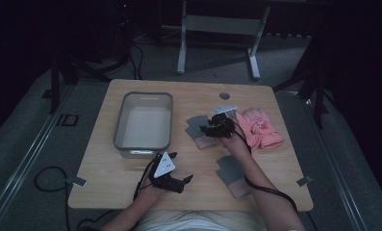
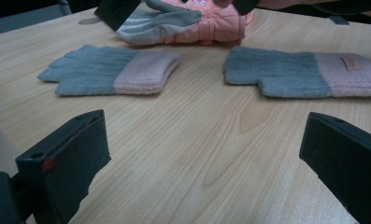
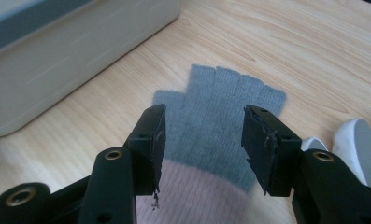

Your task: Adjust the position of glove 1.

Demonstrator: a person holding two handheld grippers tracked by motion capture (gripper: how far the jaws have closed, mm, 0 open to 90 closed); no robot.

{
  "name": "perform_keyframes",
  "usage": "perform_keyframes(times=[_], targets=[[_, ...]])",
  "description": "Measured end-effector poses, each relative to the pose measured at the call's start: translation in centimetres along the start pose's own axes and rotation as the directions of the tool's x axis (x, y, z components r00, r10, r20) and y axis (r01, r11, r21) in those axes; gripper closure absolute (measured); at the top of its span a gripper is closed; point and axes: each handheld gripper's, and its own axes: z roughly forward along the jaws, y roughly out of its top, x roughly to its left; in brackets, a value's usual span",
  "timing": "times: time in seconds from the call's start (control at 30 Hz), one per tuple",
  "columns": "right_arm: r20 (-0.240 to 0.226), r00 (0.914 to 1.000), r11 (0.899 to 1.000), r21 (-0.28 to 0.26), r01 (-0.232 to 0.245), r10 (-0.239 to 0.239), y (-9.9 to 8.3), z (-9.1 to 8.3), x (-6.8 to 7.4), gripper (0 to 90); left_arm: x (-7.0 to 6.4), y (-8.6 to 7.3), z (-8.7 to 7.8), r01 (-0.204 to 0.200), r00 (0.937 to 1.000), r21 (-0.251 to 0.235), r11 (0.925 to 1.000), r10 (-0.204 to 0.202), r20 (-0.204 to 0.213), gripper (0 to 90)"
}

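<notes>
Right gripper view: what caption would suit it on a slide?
Open right gripper poised over a grey-and-pink knit glove on the wooden table, beside a grey bin.

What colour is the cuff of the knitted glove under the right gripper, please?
Pale pink cuff, on a grey-blue glove; the right gripper view shows it best.

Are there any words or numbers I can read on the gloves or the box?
No text can be read anywhere.
Small tag on the cuff of the nearer grey and pink glove: too small and blurred to read.
Picture on the pink padded glove: too blurred to tell whether it holds letters.
Grey bin: no label that I can see.
</notes>
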Motion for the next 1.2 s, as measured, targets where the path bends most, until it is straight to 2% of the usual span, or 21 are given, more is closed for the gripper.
perform_keyframes(times=[0.13, 0.23, 0.37, 0.53, 0.67, 0.8, 0.9, 0.97, 1.13, 1.2], targets=[[0.009, 0.9999, 0.999, 0.033, -0.006, 0.006, -0.1, 1.4, -0.3, 50.5, 0.0, 0.0, 0.0, -0.002, 1.0000, 0.001, 1.0000, 0.002, 0.001, 1.1], [0.019, 0.9997, 0.999, 0.045, -0.017, 0.016, -0.2, 2.3, -0.7, 54.2, 0.0, 0.0, 0.0, 0.000, 1.0000, 0.000, 1.0000, 0.000, 0.002, 1.1], [-0.019, 0.9989, 0.998, 0.054, -0.041, 0.042, -0.4, 3.3, -1.4, 56.9, 0.0, 0.0, 0.0, -0.001, 1.0000, -0.002, 1.0000, 0.001, 0.006, 1.1], [-0.016, 0.9998, 0.997, 0.072, -0.009, 0.010, -0.4, 4.1, -1.3, 57.9, 0.1, 0.0, 0.0, 0.006, 1.0000, -0.002, 1.0000, -0.006, 0.007, 1.1], [-0.013, 0.9998, 0.993, 0.119, 0.013, -0.011, -0.6, 5.0, -1.2, 59.0, 0.0, 0.0, 0.0, 0.000, 1.0000, 0.000, 1.0000, 0.000, 0.006, 1.1], [-0.009, 0.9999, 0.991, 0.137, -0.011, 0.013, -0.5, 5.2, -1.2, 61.9, 0.0, 0.0, 0.0, 0.004, 1.0000, 0.000, 1.0000, -0.004, 0.003, 1.1], [0.011, 0.9999, 0.989, 0.146, -0.014, 0.012, -0.3, 5.3, -1.1, 71.9, 0.0, 0.0, 0.0, 0.003, 1.0000, 0.002, 1.0000, -0.003, 0.000, 1.1], [0.027, 0.9987, 0.987, 0.151, -0.048, 0.044, -0.1, 5.4, -1.0, 78.9, 0.0, 0.0, 0.0, 0.003, 1.0000, 0.002, 1.0000, -0.003, 0.000, 1.1], [0.054, 0.9945, 0.977, 0.190, -0.098, 0.089, 0.5, 5.3, -0.7, 84.2, 0.1, 0.0, 0.0, 0.009, 1.0000, 0.001, 1.0000, -0.009, -0.003, 1.1], [0.067, 0.9934, 0.975, 0.195, -0.105, 0.093, 0.7, 5.1, -0.6, 84.6, 0.1, 0.0, 0.0, 0.008, 1.0000, 0.000, 1.0000, -0.008, -0.003, 1.1]])
